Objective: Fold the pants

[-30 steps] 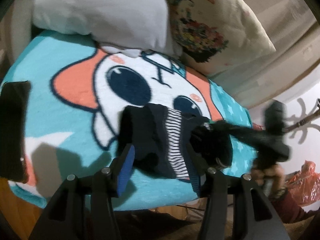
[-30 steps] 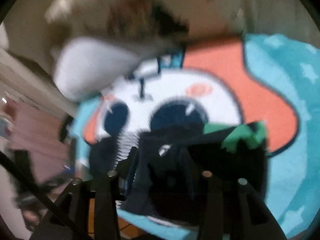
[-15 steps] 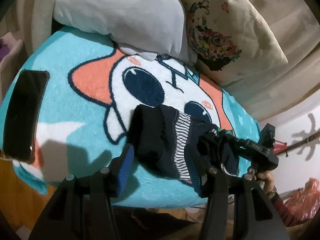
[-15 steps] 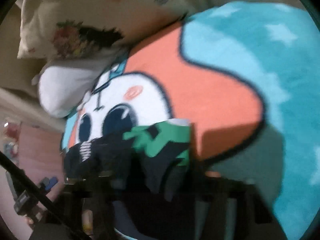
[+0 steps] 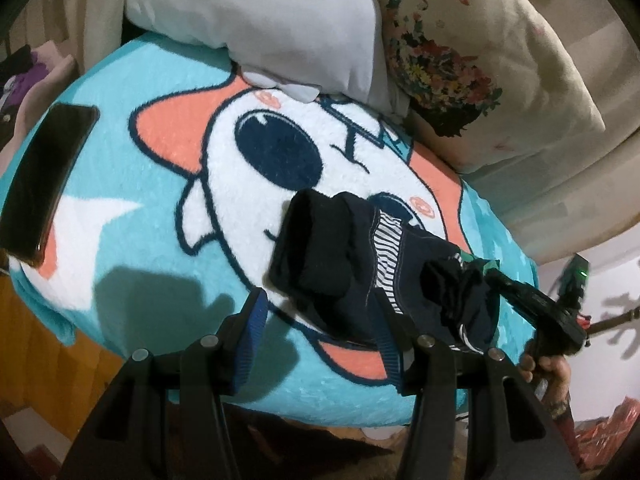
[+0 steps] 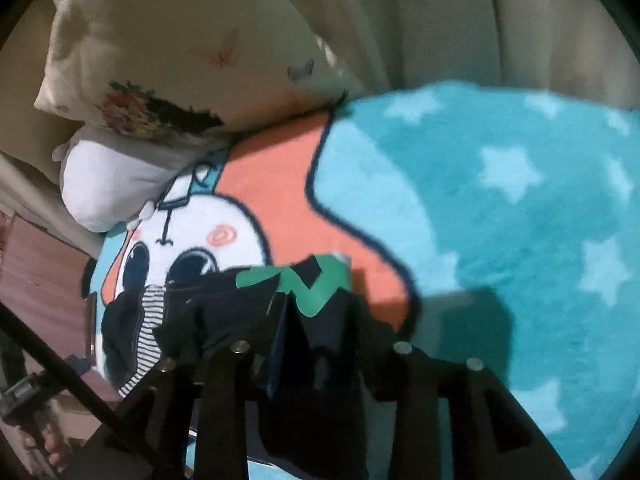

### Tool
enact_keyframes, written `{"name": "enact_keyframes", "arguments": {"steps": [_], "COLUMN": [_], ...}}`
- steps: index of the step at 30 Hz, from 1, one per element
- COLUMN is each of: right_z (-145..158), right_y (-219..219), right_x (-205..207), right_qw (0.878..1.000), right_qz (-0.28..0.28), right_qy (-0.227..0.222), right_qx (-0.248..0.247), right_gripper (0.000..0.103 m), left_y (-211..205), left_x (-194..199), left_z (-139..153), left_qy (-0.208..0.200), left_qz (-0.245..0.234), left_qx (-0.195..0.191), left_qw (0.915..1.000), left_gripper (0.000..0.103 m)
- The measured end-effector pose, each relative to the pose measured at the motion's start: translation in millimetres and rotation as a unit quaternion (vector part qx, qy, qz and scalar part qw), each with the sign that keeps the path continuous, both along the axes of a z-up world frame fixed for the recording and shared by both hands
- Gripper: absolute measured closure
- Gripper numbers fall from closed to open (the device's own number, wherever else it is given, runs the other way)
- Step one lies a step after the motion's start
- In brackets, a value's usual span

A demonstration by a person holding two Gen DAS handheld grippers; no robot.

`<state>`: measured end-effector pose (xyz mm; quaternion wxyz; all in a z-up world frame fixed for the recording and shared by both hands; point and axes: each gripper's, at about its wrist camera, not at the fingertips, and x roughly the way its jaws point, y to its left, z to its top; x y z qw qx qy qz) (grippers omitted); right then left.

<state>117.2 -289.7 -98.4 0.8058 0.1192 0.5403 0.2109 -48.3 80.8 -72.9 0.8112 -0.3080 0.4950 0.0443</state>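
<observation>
Pulling the pants (image 5: pixel 340 264) toward three o'clock, our right hand-held gripper (image 6: pixel 316 344) now pinches the cloth; our left hand-held gripper (image 5: pixel 320 328) stays open, so unfolding begins.

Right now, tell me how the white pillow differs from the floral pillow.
The white pillow is plain, while the floral pillow is cream with a flower print. The white pillow looks smaller than the floral pillow. In the right wrist view the floral pillow leans over the white pillow. Both rest along the same edge of the teal cartoon blanket.

Two wrist views (blanket (image 5: pixel 120 200) shared)
</observation>
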Motion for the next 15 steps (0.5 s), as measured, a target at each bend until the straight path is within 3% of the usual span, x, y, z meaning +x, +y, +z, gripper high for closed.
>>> {"name": "enact_keyframes", "arguments": {"steps": [3, 5, 8, 12, 15], "right_z": [44, 59, 45, -24, 2], "right_y": [-1, 11, 44, 89, 97], "right_x": [-17, -22, -21, -11, -11], "right_qw": [0.996, 0.995, 0.995, 0.99, 0.991], "right_qz": [0.005, 0.03, 0.087, 0.127, 0.125], "right_qy": [-0.081, -0.094, -0.041, 0.059, 0.039], "right_qx": [-0.022, -0.008, 0.031, -0.008, -0.038], "right_gripper": [0.057, 0.057, 0.059, 0.057, 0.056], "left_y": [3, 6, 10, 16, 24], "left_x": [-3, -4, -3, -3, -8], "left_z": [-3, -4, -9, -16, -20], "left_qy": [0.002, 0.001, 0.001, -0.005, -0.012], "left_qz": [0.012, 0.017, 0.022, 0.022, 0.026], "left_qx": [-0.003, -0.003, -0.007, -0.019, -0.024], "left_qw": [0.9999, 0.9998, 0.9997, 0.9996, 0.9993], "left_gripper": [0.052, 0.052, 0.052, 0.052, 0.052]}}
